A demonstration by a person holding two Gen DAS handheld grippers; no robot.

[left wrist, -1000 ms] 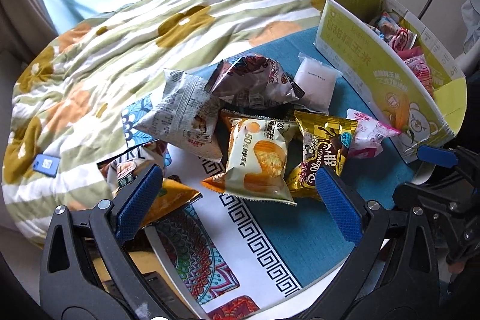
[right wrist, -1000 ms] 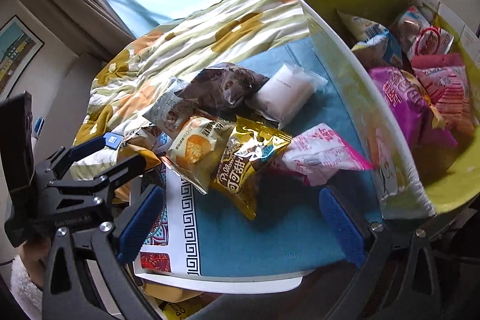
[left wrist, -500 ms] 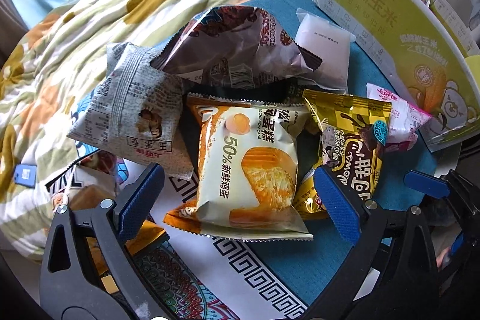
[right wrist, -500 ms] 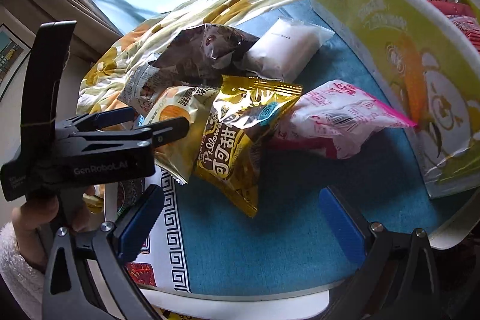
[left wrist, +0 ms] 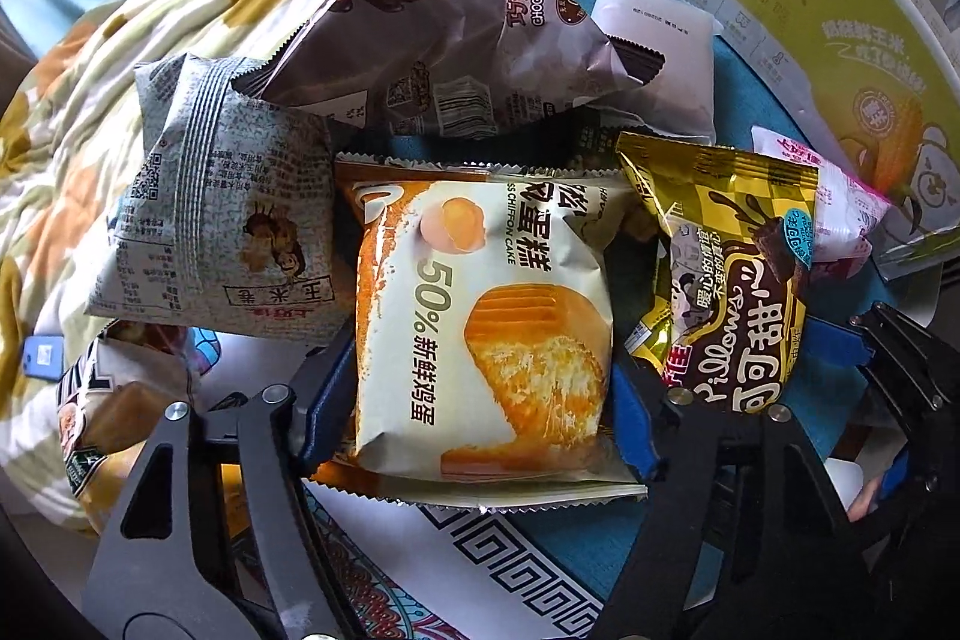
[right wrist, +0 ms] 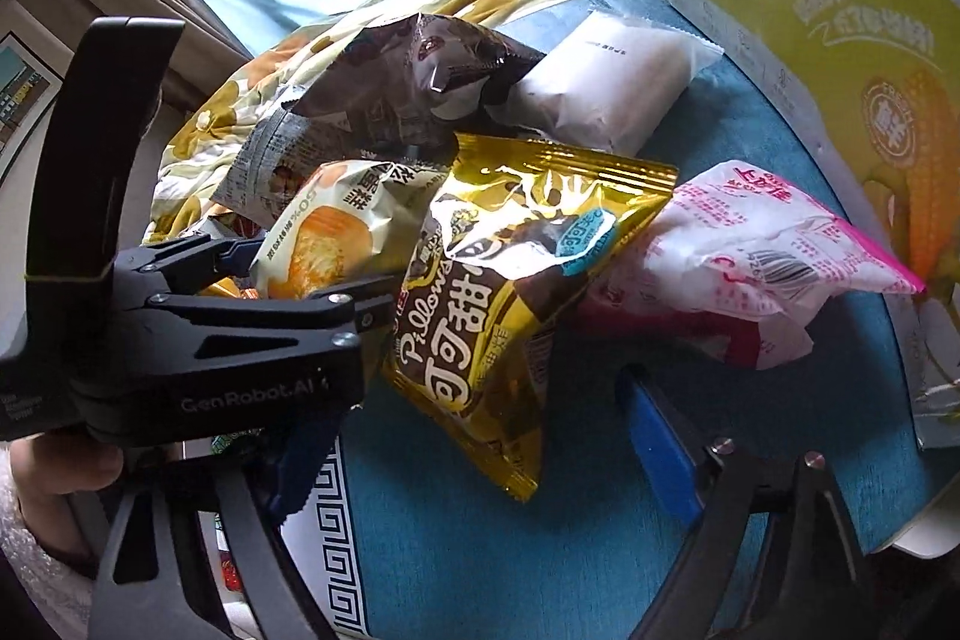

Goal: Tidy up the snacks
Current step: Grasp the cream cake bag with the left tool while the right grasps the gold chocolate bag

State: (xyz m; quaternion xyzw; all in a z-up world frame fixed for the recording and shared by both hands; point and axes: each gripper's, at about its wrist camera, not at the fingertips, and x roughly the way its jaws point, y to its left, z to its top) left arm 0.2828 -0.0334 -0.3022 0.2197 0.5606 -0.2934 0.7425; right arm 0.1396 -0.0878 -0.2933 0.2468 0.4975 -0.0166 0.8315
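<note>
Cream-and-orange plastic wraps the chiffon cake packet [left wrist: 480,322], printed with an egg and a sponge slice; it lies on the blue cloth [right wrist: 480,538], clamped between the left gripper [left wrist: 474,418] pads. Right gripper [right wrist: 480,436] gapes apart.

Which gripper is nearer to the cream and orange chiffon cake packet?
Left. The left gripper has its blue pads on both sides of the cream and orange chiffon cake packet. The right gripper hovers apart, before the gold packet.
</note>
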